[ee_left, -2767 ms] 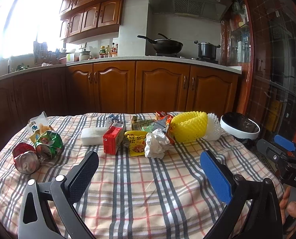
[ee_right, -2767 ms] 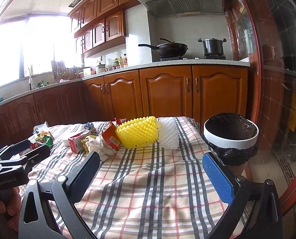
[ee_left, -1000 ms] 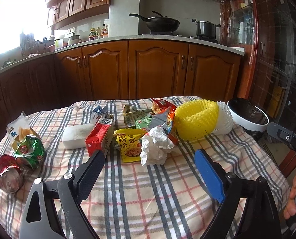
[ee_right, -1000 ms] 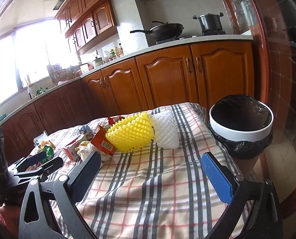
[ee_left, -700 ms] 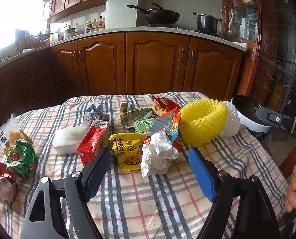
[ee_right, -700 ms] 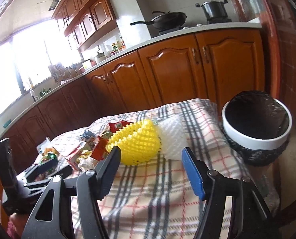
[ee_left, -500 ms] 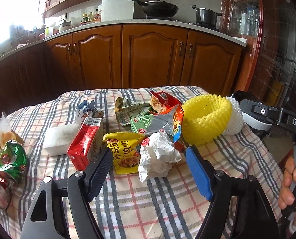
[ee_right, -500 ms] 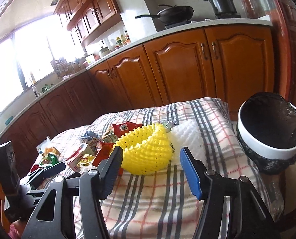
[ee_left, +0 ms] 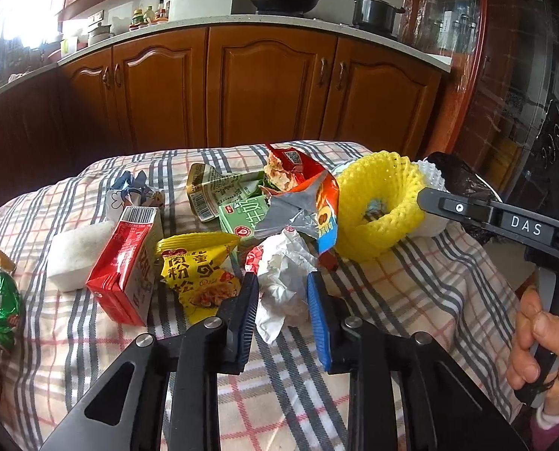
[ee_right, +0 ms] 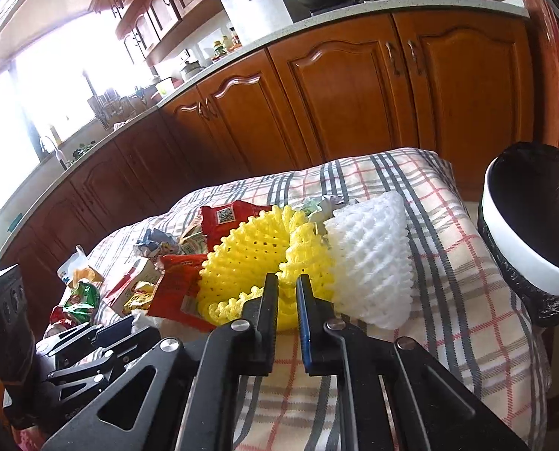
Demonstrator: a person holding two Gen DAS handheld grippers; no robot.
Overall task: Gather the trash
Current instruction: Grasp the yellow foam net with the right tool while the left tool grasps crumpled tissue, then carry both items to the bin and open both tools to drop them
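The left gripper [ee_left: 282, 293] is pinching the crumpled white paper [ee_left: 285, 282]; its jaws have just been closing, and the pads are now pressing on both sides of the paper. This paper is lying on the checked tablecloth [ee_left: 411, 293], with the yellow snack packet [ee_left: 197, 267] at its 9 o'clock. The right gripper [ee_right: 287, 293] has also just been closing, and it is gripping the near rim of the yellow foam net [ee_right: 257, 263] between almost shut jaws. The white foam net [ee_right: 369, 259] is touching the yellow one at 3 o'clock. The bin with black liner [ee_right: 523, 240] is standing further at 3 o'clock, beside the table.
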